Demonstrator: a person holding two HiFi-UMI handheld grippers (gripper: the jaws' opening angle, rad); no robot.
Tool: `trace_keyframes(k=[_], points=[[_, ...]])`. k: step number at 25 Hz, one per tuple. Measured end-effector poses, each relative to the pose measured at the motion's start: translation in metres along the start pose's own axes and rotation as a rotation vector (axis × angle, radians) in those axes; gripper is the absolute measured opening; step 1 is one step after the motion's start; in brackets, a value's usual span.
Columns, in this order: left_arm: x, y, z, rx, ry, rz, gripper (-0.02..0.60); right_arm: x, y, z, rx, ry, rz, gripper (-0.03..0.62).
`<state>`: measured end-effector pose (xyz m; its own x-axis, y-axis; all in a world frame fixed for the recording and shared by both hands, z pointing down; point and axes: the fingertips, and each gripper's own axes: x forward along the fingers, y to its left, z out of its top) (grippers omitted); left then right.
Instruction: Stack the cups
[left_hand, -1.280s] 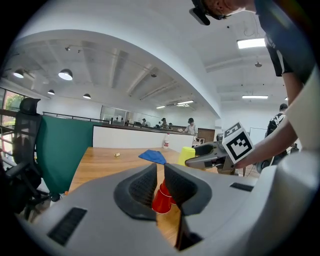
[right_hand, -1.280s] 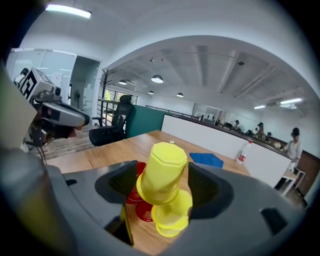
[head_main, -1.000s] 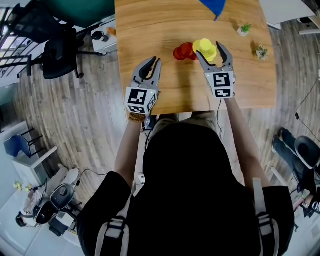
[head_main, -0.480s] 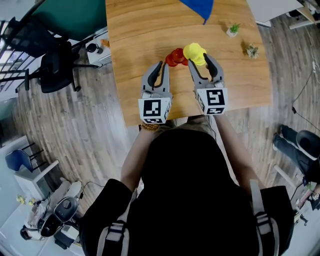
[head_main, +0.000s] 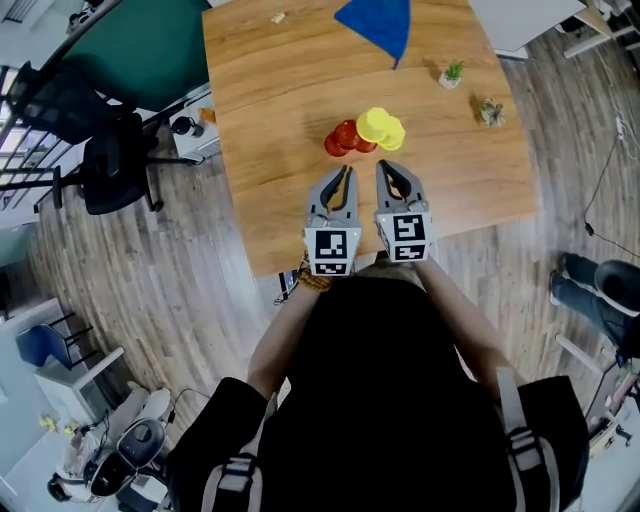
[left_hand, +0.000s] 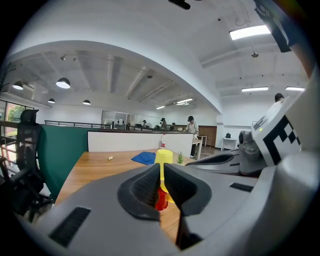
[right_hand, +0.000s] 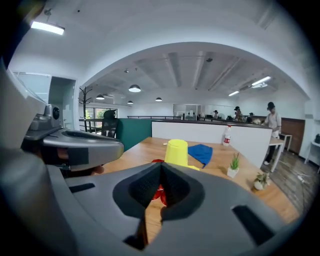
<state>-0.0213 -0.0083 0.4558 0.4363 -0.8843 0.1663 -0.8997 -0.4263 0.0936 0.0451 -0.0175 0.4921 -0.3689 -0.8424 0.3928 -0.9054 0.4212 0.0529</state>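
Observation:
Red cups and yellow cups stand close together in the middle of the wooden table. In the right gripper view a yellow cup stands upside down, with red cups low beside it. My left gripper and right gripper lie side by side near the table's front edge, short of the cups. Both are shut and hold nothing. The left gripper view shows the yellow cup and a red cup past its shut jaws.
A blue cloth lies at the table's far edge. Two small potted plants stand at the right. A black office chair stands on the floor left of the table. A small scrap lies far left.
The right gripper has let go of the yellow cup and shut. Both grippers have drawn back toward the table's front edge and come together. The yellow cup stays by the red ones.

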Motion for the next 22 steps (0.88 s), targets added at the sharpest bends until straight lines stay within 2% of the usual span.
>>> trace_keyframes(k=[9,22], points=[[0.006,-0.022,-0.015,0.02,0.047,-0.058,0.035,-0.005,0.009,-0.014,0.015,0.021,0.033,0.005],[0.015,-0.018,-0.047,-0.045,0.165,-0.056,0.035,-0.003,0.007,-0.037,0.116,0.074,0.068,0.005]])
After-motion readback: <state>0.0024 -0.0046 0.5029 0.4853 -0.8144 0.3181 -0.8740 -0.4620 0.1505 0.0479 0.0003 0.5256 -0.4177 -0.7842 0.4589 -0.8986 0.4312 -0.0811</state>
